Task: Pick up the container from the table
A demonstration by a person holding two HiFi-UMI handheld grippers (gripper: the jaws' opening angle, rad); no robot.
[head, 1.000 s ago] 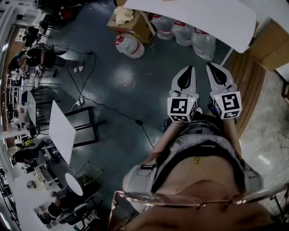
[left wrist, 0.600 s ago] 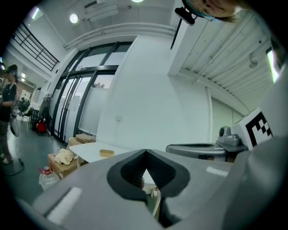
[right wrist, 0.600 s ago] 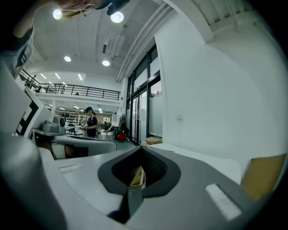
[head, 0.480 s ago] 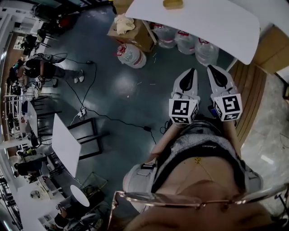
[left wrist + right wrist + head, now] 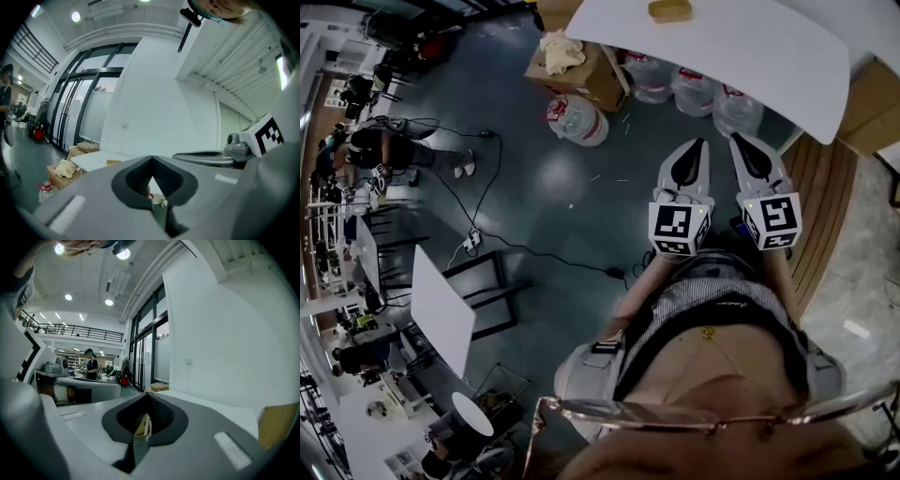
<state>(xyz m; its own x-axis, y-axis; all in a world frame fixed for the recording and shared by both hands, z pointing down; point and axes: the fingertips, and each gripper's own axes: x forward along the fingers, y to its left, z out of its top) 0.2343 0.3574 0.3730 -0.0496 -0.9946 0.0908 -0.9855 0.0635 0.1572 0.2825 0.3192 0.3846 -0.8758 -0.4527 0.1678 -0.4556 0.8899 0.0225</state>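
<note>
The container [image 5: 670, 10] is a small yellowish-tan block on the white table [image 5: 741, 47] at the top of the head view. It also shows as a small tan shape [image 5: 113, 162] on the table [image 5: 91, 160] in the left gripper view. Both grippers are held side by side in front of the person's body, pointing towards the table and well short of it. My left gripper [image 5: 697, 143] [image 5: 151, 160] has its jaws together with nothing between them. My right gripper [image 5: 738, 140] [image 5: 147, 398] is shut and empty too.
An open cardboard box [image 5: 577, 52] with a crumpled cloth and several big water jugs [image 5: 694, 89] stand on the floor by the table, another jug [image 5: 577, 120] lying nearer. A cable [image 5: 534, 248] crosses the dark floor. A second white table [image 5: 441, 309] and people are far left.
The white table and the container have slid further into the head view, towards the grippers. Both grippers keep their place before the body, still shut.
</note>
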